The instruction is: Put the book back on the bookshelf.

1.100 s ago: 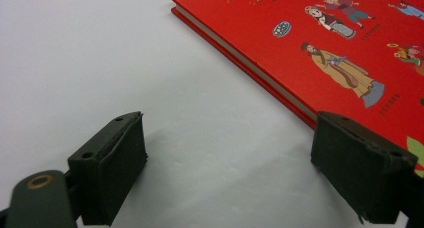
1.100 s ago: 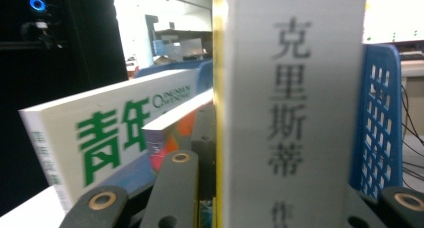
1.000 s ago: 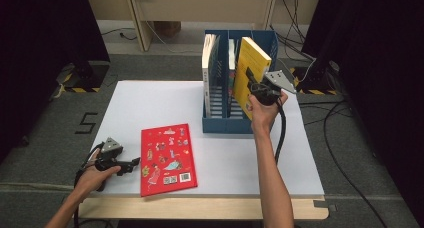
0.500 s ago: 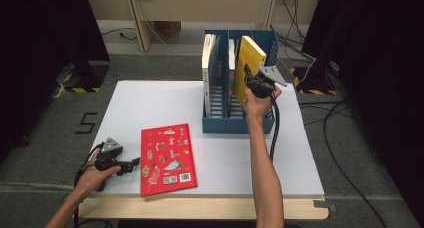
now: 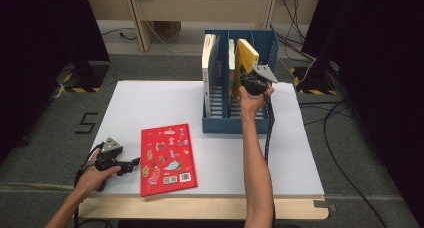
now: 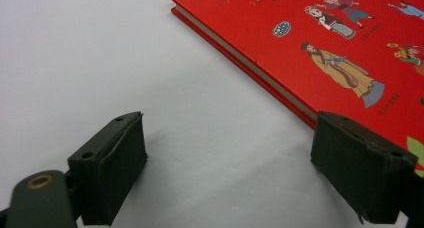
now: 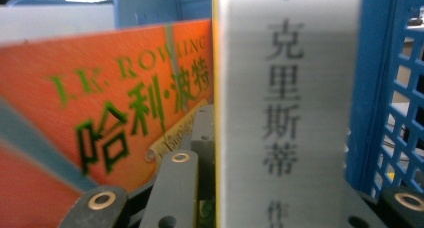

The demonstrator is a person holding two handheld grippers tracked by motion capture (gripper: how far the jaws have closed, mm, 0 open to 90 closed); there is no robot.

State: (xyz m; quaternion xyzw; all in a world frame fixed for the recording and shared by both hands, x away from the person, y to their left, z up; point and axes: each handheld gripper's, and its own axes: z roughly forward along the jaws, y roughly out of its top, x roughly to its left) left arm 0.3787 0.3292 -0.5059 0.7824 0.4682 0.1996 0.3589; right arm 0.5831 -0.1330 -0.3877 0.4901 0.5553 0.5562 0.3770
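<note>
Yellow book [image 5: 246,58] clamped in right tool [image 5: 248,83], upright in blue rack [image 5: 220,124]

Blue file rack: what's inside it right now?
The blue file rack holds upright books: a white book in the left slot and a yellow book further right, gripped by the right claw. Another spine sits between them. The slot floors are covered.

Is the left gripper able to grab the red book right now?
Probably yes. The left gripper sits open on the table right beside the red book, whose edge lies by one of its fingers, with nothing between.
</note>
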